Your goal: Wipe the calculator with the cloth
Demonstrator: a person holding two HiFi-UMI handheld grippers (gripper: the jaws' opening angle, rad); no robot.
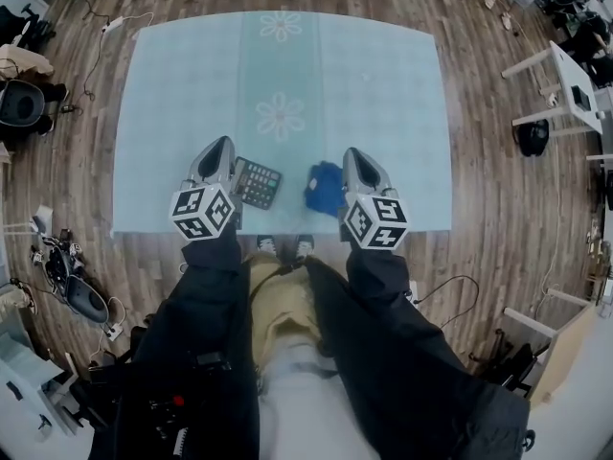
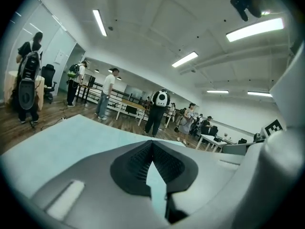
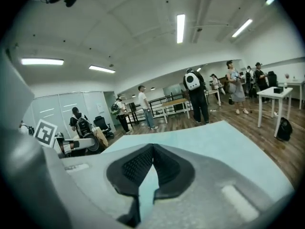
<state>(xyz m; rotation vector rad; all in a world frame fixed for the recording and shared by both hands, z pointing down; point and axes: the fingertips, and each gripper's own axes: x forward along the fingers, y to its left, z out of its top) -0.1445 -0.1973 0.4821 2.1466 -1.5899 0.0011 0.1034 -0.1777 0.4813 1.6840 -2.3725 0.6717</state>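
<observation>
A dark calculator lies near the front edge of the table with the pale blue cover. A crumpled blue cloth lies just to its right, a small gap between them. My left gripper is held above the table, left of the calculator and partly over its left edge. My right gripper hovers at the cloth's right side. Neither the calculator nor the cloth shows in the two gripper views. In the left gripper view the left gripper has its tips together, with nothing between them. The right gripper is the same.
Flower prints mark the table cover. White desks stand right of the table, a dark chair and cables to the left. Several people stand among desks beyond the table's far edge. My legs fill the lower part of the head view.
</observation>
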